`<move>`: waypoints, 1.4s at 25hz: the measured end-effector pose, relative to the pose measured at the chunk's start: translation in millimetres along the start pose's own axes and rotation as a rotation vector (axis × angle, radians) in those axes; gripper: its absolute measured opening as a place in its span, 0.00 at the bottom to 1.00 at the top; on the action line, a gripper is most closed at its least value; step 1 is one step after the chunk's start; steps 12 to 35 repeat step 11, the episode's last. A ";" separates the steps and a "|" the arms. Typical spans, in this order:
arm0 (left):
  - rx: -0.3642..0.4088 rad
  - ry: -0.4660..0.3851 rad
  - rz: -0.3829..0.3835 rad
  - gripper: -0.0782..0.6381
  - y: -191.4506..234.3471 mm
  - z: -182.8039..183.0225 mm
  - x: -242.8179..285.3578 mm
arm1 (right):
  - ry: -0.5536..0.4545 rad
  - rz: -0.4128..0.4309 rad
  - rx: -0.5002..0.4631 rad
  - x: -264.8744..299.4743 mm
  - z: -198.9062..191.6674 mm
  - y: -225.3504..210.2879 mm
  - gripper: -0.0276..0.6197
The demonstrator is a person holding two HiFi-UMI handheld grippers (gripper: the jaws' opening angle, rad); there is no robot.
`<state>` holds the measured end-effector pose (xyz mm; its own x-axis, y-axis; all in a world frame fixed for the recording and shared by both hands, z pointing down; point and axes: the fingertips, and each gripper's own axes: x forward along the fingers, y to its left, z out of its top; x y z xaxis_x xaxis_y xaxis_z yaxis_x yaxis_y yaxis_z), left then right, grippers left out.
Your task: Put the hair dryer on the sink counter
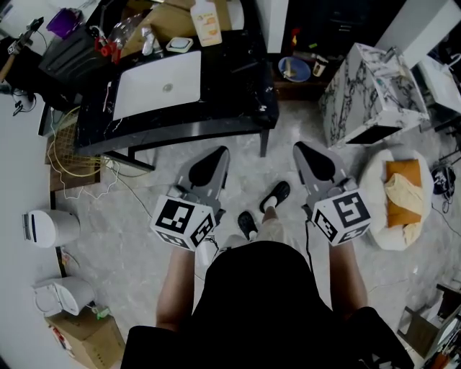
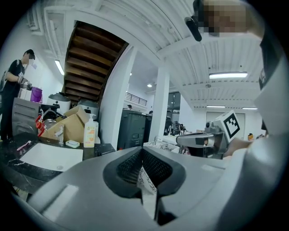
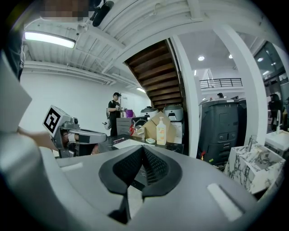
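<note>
Black stone tabletop (image 1: 230, 79), with a white rectangular sink basin (image 1: 158, 83) set into it. Along its far edge: an upright pump bottle (image 1: 207, 21), a small soap dish (image 1: 179, 45) just beside it, and a cardboard box (image 1: 166, 21). Pale marbled floor (image 1: 144, 216) below, with a white appliance (image 1: 50, 227) standing on it at left.

The left tongs (image 1: 216, 158) and right tongs (image 1: 306, 153) face the black sink counter (image 1: 230, 90).

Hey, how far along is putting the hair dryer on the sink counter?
Done: nothing I can confirm; I can't pick out a hair dryer on the sink counter, only a soap bottle and the white basin. In hand: nothing; left tongs and right tongs are both shut and empty, over the floor before the counter. Left: find, grasp and place the dryer.
</note>
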<state>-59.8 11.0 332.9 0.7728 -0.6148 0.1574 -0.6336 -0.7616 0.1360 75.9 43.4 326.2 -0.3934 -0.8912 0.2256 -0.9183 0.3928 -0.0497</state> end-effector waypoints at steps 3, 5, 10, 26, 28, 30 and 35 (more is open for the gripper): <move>0.004 -0.004 -0.003 0.11 0.2 2.4 -0.8 | -0.002 0.003 -0.002 2.1 1.8 2.2 0.06; 0.005 -0.004 -0.005 0.11 0.5 2.8 -0.3 | -0.004 0.004 -0.003 4.1 3.1 2.4 0.06; 0.006 -0.004 -0.005 0.11 3.1 3.7 2.3 | -0.005 0.002 -0.005 7.3 5.5 0.2 0.06; 0.006 -0.004 -0.006 0.11 3.4 4.1 2.6 | -0.004 0.000 -0.005 7.4 5.8 -0.4 0.06; 0.006 -0.004 -0.006 0.11 3.4 4.1 2.6 | -0.004 0.000 -0.005 7.4 5.8 -0.4 0.06; 0.006 -0.004 -0.006 0.11 3.4 4.1 2.6 | -0.004 0.000 -0.005 7.4 5.8 -0.4 0.06; 0.006 -0.004 -0.006 0.11 3.4 4.1 2.6 | -0.004 0.000 -0.005 7.4 5.8 -0.4 0.06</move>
